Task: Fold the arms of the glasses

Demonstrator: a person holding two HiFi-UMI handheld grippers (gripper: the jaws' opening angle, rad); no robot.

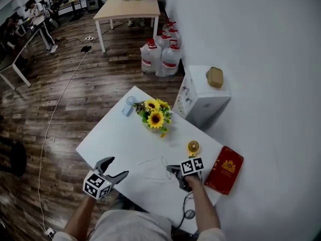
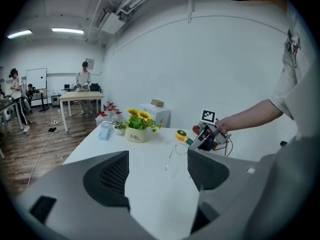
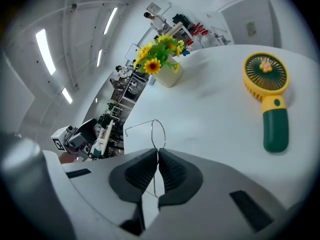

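Note:
The thin wire-framed glasses (image 1: pixel 156 167) are near the front of the white table (image 1: pixel 115 134). My right gripper (image 1: pixel 175 173) is shut on them. In the right gripper view its jaws (image 3: pixel 158 152) pinch the wire just behind one lens loop (image 3: pixel 157 132), and an arm sticks out to the left. My left gripper (image 1: pixel 114 171) is open to the left of the glasses, well apart from them. In the left gripper view the glasses (image 2: pixel 174 153) show between its spread jaws (image 2: pixel 157 171), farther out, with the right gripper (image 2: pixel 206 137) behind them.
A pot of sunflowers (image 1: pixel 156 118) stands mid-table with a small blue object (image 1: pixel 129 106) beside it. A yellow and green hand fan (image 1: pixel 193 148) and a red book (image 1: pixel 224 169) lie to the right. A white cabinet (image 1: pixel 205 98) and water bottles (image 1: pixel 161 54) stand beyond the table.

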